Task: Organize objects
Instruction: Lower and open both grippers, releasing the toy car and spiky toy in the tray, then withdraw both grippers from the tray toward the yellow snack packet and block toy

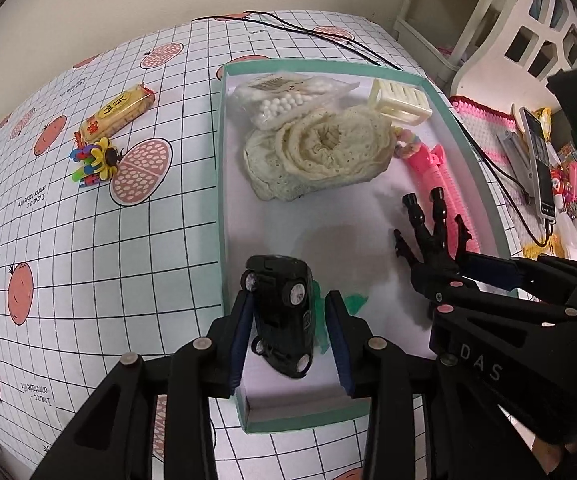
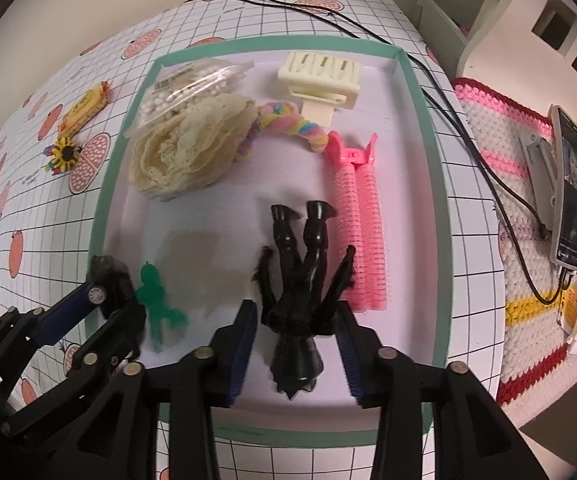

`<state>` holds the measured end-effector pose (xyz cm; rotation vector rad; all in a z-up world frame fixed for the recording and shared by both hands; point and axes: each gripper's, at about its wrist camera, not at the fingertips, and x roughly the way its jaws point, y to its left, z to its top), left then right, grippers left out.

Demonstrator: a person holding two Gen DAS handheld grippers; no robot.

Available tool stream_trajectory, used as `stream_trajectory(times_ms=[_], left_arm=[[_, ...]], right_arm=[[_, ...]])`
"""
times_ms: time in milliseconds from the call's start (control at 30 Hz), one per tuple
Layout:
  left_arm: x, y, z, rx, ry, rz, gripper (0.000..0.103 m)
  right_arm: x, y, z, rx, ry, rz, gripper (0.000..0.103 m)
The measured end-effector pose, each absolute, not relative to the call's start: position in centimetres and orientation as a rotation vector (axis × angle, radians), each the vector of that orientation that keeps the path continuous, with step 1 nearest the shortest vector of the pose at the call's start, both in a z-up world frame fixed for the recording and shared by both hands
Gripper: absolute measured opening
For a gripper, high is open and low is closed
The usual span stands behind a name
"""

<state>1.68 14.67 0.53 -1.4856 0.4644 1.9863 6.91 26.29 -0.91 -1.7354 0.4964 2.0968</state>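
- the green-rimmed tray already holds a bead bag, a cream lace cloth, a cream hair claw and pink hair rollers, so it looks to be the collecting place.
- the left gripper hangs over the tray's near left corner with the black toy car between its fingers; the jaws stand wider than the car, touching one side at most, so it looks just set down.
- the right gripper straddles a black doll figure lying in the tray, jaws parted, gripping nothing.
- a snack pack and a flower toy wait outside on the tablecloth.
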Motion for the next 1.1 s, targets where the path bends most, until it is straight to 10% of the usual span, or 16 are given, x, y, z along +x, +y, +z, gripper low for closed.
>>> stream_trajectory(times_ms=[833,1100], left_arm=[[-1.5,11.2,3.3,-1.395,0.363,2.237,0.057],[-2.9,9.4,2.8,-1.445,0.336,2.310,0.071]], right_arm=[[6.5,26.8,1.2,-1.594,0.508,2.168,0.046],[6.1,26.3,0.9,-1.589,0.499,2.185,0.066]])
